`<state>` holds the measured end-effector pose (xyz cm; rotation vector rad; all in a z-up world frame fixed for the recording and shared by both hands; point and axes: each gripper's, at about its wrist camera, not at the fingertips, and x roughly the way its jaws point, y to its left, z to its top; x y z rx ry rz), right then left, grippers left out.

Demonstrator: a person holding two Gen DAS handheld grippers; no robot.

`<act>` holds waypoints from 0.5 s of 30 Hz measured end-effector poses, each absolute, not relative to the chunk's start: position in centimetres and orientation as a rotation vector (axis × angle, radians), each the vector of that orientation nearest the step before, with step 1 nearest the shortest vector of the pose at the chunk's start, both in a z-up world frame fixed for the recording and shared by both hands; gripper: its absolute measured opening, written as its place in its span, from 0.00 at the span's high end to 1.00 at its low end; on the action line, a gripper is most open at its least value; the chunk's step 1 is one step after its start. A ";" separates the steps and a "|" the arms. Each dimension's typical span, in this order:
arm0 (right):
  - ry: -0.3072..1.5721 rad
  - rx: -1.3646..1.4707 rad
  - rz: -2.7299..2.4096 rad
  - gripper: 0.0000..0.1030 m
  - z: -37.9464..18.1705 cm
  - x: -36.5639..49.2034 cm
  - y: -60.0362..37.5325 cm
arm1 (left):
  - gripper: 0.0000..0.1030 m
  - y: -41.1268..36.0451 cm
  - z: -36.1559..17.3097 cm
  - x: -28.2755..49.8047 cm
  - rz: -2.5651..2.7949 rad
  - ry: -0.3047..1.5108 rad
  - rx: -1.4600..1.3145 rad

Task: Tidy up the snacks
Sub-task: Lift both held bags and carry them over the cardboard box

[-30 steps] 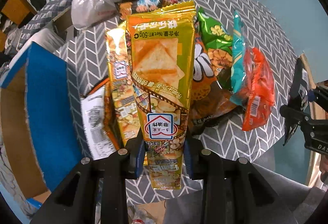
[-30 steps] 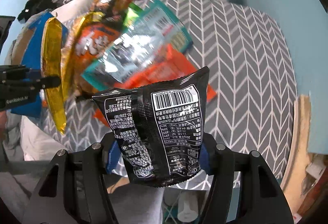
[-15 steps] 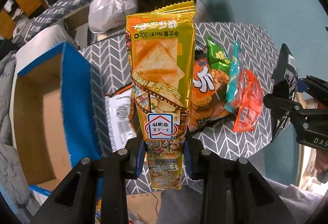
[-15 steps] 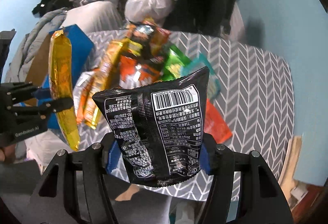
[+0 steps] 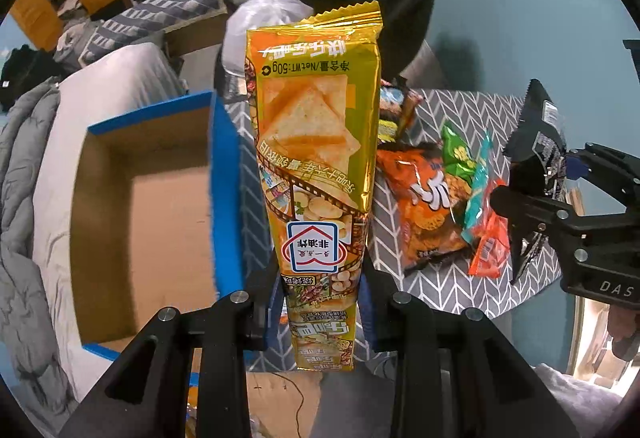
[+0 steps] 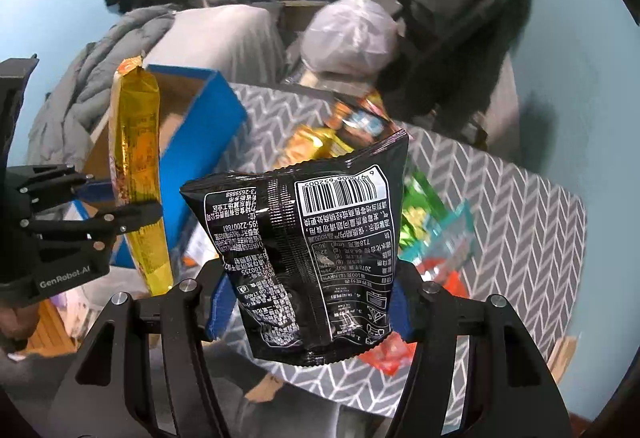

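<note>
**Now both hands carry a snack pack above the table**

Gripped low on its printed face, the long gold chip packet (image 5: 316,161) stands upright between the pads of the left gripper (image 5: 318,302), which are squeezed tight against its narrow waist. It shows pictures of triangular crisps, a film-strip band and a white house-shaped badge, with a crimped, saw-toothed seal at top. The right gripper (image 6: 310,312) pinches the black pouch (image 6: 304,250) by its lower part, the blue pads (image 6: 219,304) pressed on both sides with the jaws only partly closed round the puffy bag; its back shows a white barcode and dense small print.

Compared with a second ago, both packs ride higher and farther left: the blue-edged cardboard box (image 5: 148,205) now fills the left of the left wrist view, where earlier only its corner showed, and the heap of snacks (image 5: 444,197) looks smaller and lies off to the right.

The packs are glossy foil or plastic film, creased and reflective. The box is plain brown corrugated card inside, open-topped, standing just beside the table (image 6: 516,222), whose grey cloth carries a white herringbone pattern. The loose heap holds orange, green, teal and red bags overlapping one another.
</note>
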<state>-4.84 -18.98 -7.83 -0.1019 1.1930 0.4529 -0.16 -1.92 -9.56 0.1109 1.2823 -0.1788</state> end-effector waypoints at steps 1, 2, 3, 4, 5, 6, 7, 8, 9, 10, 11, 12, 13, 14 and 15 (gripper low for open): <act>1.189 -0.109 0.464 0.40 -7.7 -4.6 -18.4 | 0.69 -1.6 -9.3 -0.2 -0.172 1.280 0.107; 1.184 -0.115 0.475 0.40 -7.6 -4.2 -17.7 | 0.69 -1.3 -9.2 -0.3 -0.167 1.278 0.104; 1.181 -0.119 0.485 0.40 -7.6 -4.0 -17.3 | 0.69 -0.8 -9.0 -0.3 -0.158 1.276 0.099; 1.177 -0.123 0.498 0.40 -7.5 -3.7 -16.6 | 0.69 -0.3 -8.8 -0.4 -0.150 1.273 0.093; 1.173 -0.128 0.510 0.40 -7.5 -3.4 -15.9 | 0.69 0.1 -8.7 -0.5 -0.144 1.271 0.088; 1.169 -0.135 0.522 0.40 -7.5 -3.0 -15.2 | 0.69 0.4 -8.5 -0.6 -0.137 1.270 0.083; 1.166 -0.139 0.533 0.40 -7.4 -2.9 -14.7 | 0.69 0.8 -8.4 -0.6 -0.133 1.267 0.079; 1.163 -0.145 0.547 0.40 -7.2 -2.8 -14.0 | 0.69 1.3 -8.3 -0.5 -0.127 1.264 0.074; 1.161 -0.150 0.559 0.40 -7.1 -2.8 -13.5 | 0.69 1.9 -8.2 -0.6 -0.119 1.261 0.068; 1.158 -0.155 0.572 0.40 -7.1 -2.5 -12.7 | 0.69 2.4 -8.1 -0.7 -0.112 1.257 0.062; 1.157 -0.160 0.588 0.40 -7.1 -2.3 -11.8 | 0.69 2.8 -8.0 -0.7 -0.109 1.256 0.058; 1.155 -0.163 0.601 0.40 -7.2 -2.2 -11.3 | 0.69 3.4 -7.9 -0.7 -0.099 1.255 0.052; 1.153 -0.172 0.618 0.40 -7.2 -1.9 -10.2 | 0.69 4.0 -7.7 -0.5 -0.095 1.255 0.047; 1.152 -0.178 0.631 0.40 -7.3 -1.9 -9.6 | 0.69 4.5 -7.6 -0.5 -0.089 1.254 0.040; 1.150 -0.182 0.644 0.40 -7.3 -1.9 -9.0 | 0.69 5.3 -7.5 -0.5 -0.080 1.253 0.027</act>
